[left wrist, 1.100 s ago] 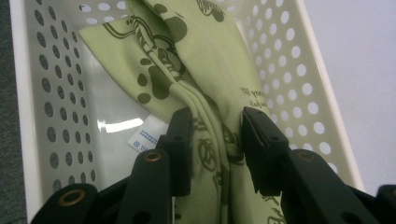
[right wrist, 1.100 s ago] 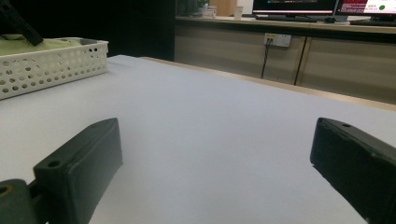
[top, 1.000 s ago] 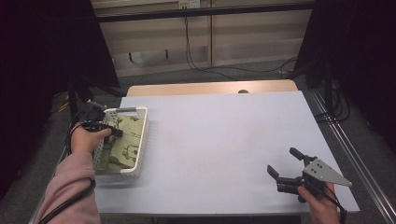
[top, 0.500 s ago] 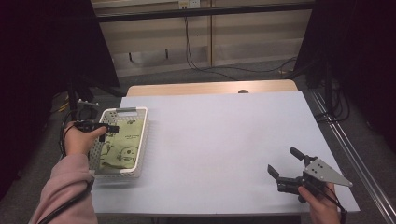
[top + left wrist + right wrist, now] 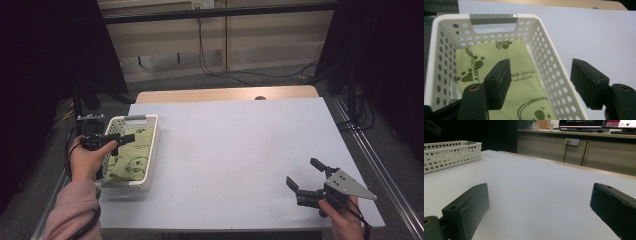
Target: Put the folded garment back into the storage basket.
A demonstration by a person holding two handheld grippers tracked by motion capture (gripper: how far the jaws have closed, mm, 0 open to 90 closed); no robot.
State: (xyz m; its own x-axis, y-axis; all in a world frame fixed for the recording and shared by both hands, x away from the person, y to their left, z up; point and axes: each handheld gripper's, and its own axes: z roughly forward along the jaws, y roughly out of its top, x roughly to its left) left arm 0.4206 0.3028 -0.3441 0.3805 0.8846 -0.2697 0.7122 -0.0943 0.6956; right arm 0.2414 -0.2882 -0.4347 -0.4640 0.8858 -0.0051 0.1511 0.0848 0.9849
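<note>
Since the earlier frame, left gripper (image 5: 129, 136) jaws have been opening, releasing green cloth (image 5: 524, 82) into basket (image 5: 150, 167).
Placement looks done; withdrawal remains. Right gripper (image 5: 306, 175), desk's 5 o'clock, jaws wide, empty.

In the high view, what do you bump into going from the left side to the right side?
Left hand → left gripper → white basket with a green cloth in it → bare table → right gripper → right hand.
</note>
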